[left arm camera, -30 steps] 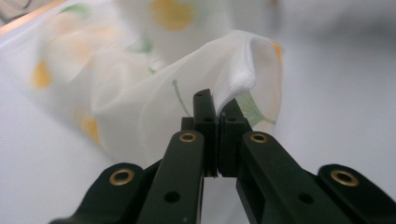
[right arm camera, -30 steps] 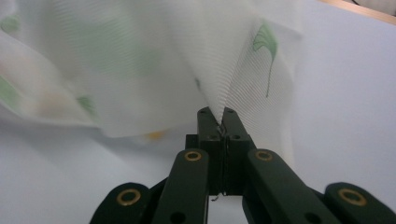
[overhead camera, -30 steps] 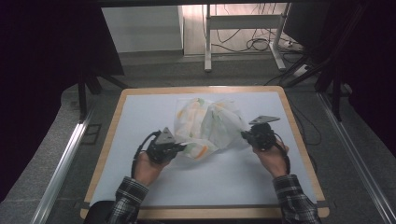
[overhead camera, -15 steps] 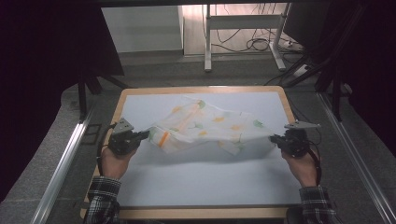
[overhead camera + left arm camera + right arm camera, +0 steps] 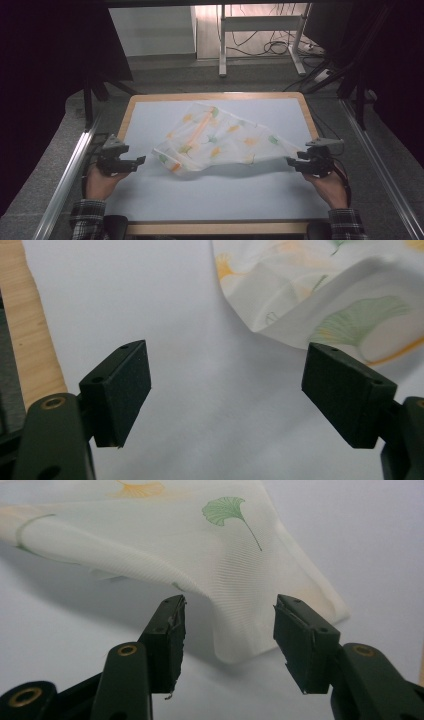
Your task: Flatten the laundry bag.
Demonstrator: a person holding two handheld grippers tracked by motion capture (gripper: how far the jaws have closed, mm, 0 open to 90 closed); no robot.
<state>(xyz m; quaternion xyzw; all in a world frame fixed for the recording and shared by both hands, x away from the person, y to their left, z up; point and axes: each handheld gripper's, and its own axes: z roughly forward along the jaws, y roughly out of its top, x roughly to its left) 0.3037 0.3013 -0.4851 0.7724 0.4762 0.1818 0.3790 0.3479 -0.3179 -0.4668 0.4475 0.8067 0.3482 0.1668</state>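
Now that both sets of jaws have just opened, left gripper [image 5: 141, 160] wide and right gripper [image 5: 290, 162] partly, the released leaf-print cloth [image 5: 220, 142] lies spread mid-table: spreading looks done.

thin white cloth with leaf prints [image 5: 220, 142]: lies spread on the pale table with a wooden rim [image 5: 150, 100], in the middle | left gripper [image 5: 137, 161]: left of cloth, apart | right gripper [image 5: 292, 163]: at cloth's right corner

No readable text, label, brand, number or sign anywhere.
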